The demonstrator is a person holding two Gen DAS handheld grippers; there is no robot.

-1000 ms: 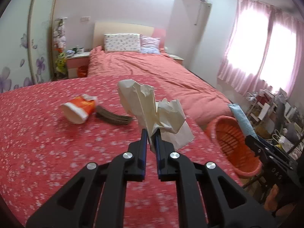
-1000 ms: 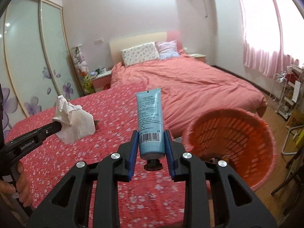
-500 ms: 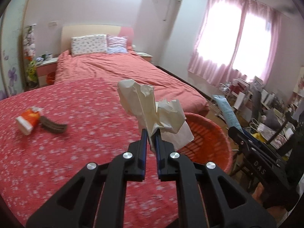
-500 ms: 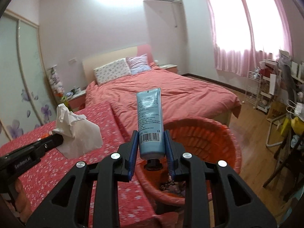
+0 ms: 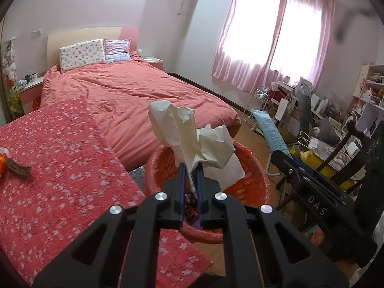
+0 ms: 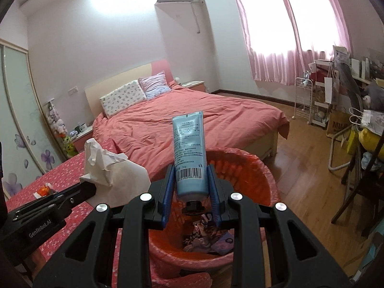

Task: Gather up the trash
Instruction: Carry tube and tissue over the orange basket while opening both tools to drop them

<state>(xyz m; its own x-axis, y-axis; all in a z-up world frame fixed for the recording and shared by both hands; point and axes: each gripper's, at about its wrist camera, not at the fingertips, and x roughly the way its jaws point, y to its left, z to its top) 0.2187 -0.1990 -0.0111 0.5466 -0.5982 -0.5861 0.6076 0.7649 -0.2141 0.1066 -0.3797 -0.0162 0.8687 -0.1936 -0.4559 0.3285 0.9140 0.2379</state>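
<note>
My left gripper [image 5: 190, 170] is shut on a crumpled white tissue [image 5: 192, 139] and holds it above the orange trash basket [image 5: 254, 180]. My right gripper [image 6: 190, 175] is shut on a blue tube [image 6: 189, 153], cap down, above the same basket [image 6: 259, 175], which holds some trash. The tissue [image 6: 108, 168] and left gripper also show at the left of the right wrist view. The tube [image 5: 270, 129] and right gripper show at the right of the left wrist view. An orange paper cup [image 6: 43, 189] and a brown piece [image 5: 18, 168] lie on the table.
The table has a red floral cloth [image 5: 60, 180], and the basket stands off its right edge. A bed with a red duvet [image 5: 134, 96] lies behind. A chair and cluttered shelves [image 6: 360, 124] stand at the right on the wooden floor.
Both grippers have swung right from over the table to above the basket, still holding the tissue and the tube. The cup and brown piece have slid to the far left of view.
</note>
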